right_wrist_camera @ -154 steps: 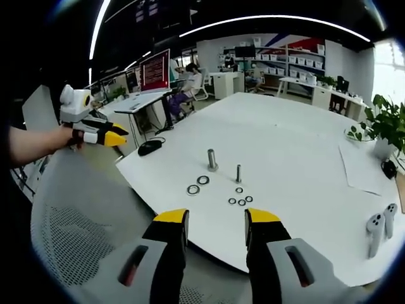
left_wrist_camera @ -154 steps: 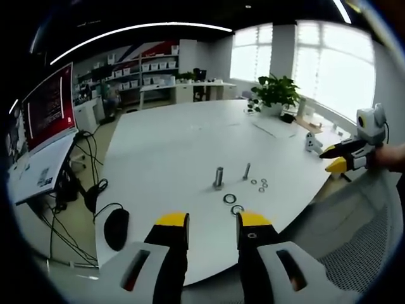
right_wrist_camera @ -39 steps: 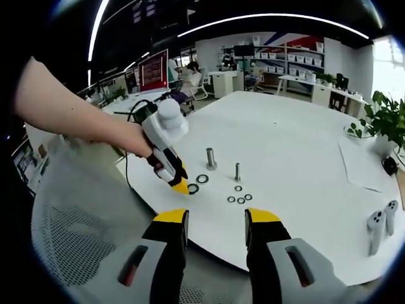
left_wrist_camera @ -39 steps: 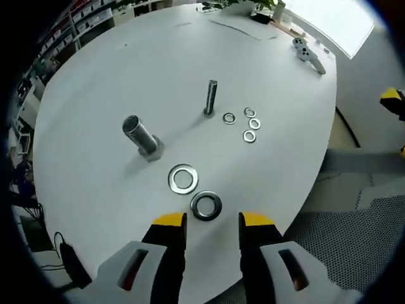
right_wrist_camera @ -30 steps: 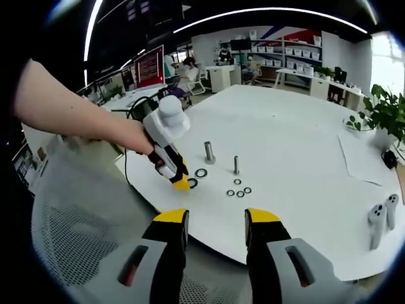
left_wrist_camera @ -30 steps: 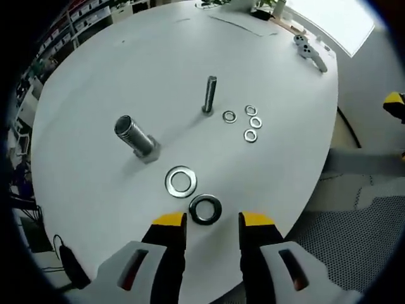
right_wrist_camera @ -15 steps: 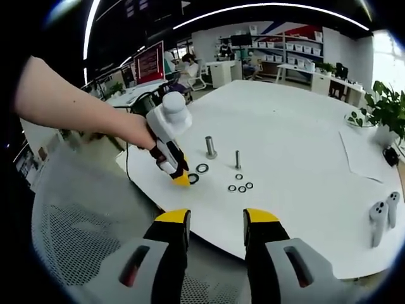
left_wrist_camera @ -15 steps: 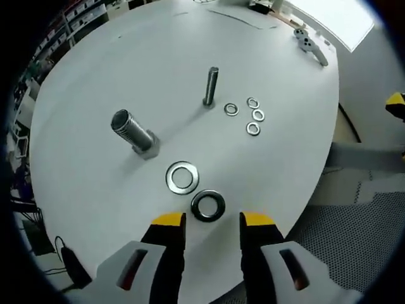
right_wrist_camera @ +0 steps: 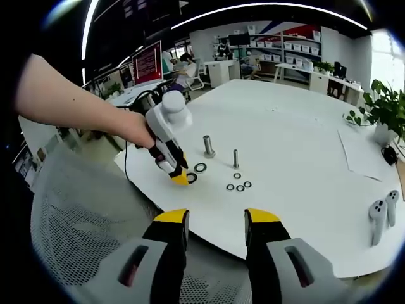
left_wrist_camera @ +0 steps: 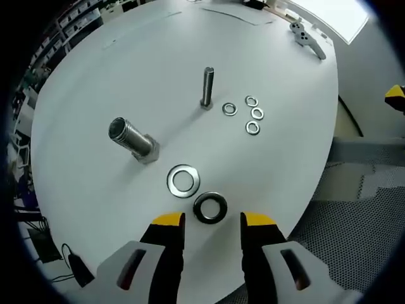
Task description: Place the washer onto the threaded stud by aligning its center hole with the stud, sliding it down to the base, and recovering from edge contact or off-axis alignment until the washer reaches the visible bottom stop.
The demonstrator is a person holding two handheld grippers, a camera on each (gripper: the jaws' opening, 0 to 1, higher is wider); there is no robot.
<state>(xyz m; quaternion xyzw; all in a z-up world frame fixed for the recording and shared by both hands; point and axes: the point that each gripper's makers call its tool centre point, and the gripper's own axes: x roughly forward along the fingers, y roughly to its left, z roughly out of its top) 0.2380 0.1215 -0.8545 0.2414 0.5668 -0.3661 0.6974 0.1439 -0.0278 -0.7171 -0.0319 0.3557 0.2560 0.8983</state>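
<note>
Progress: nothing mounted | dark steel washer [left_wrist_camera: 210,208] flat near white table [left_wrist_camera: 126,76] edge, apart from thick threaded stud [left_wrist_camera: 133,139] | left gripper [left_wrist_camera: 205,223] open, empty, poised over it | right gripper [right_wrist_camera: 215,221] open, empty, off the table edge.

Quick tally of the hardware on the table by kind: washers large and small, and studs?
Large washers: 2
Small washers: 4
Thick stud: 1
Thin stud: 1
Total: 8

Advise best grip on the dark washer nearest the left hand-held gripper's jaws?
Pinch the dark washer across its rim, jaws straddling opposite outer edges, coming down from above. It lies flat on the table, so no face is exposed; likely tip one edge up first. The left hand-held gripper is open, just short of it.
</note>
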